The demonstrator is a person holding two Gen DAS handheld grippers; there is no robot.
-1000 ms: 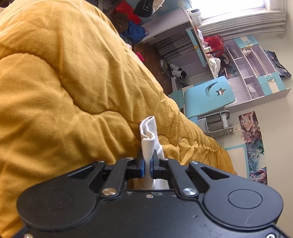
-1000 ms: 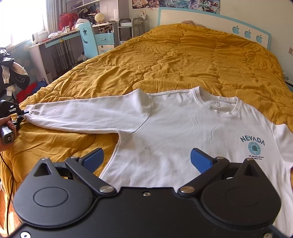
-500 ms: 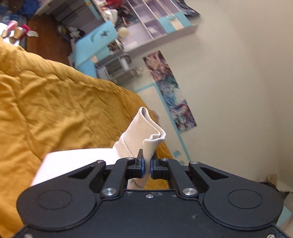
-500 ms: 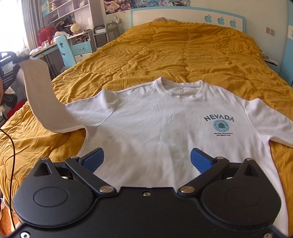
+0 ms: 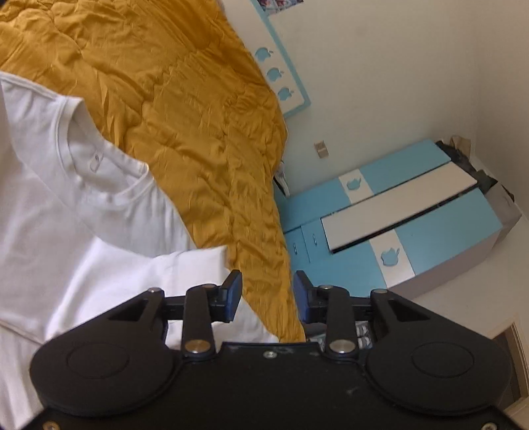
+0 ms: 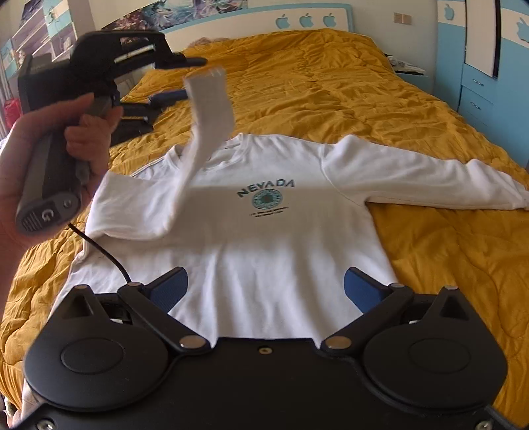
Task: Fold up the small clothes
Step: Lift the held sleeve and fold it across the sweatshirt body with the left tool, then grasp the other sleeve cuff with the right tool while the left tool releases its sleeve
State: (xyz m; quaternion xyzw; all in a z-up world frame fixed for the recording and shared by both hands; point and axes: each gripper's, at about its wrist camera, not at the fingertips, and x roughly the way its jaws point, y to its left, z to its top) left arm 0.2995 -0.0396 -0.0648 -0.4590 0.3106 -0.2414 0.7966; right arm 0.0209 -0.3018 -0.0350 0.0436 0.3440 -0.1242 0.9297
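Spread flat on mustard bedding (image 6: pixel 330 99), chest print up, the white sweatshirt (image 6: pixel 264 231) looks light and floppy, best pinched at a ribbed cuff (image 6: pixel 206 74), which hangs midair above its collar, clear of the parted left gripper (image 5: pixel 267 294); the right gripper (image 6: pixel 266 287) gapes empty above its hem.

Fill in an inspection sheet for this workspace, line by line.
Surface: yellow quilt on a bed, wrinkled.
Job's things: white sweatshirt lies face up with its print showing. The flat sleeve is stretched out sideways. The raised sleeve is in mid-air and blurred, over the chest.
Clutter: small items beside the bed's far corner, too small to identify.
Grippers: left gripper is open with nothing between its fingers, and a hand holds it. Right gripper is open above the hem.
Cables: black cable crosses the sweatshirt's edge.
Surroundings: blue-and-white wardrobe and headboard.
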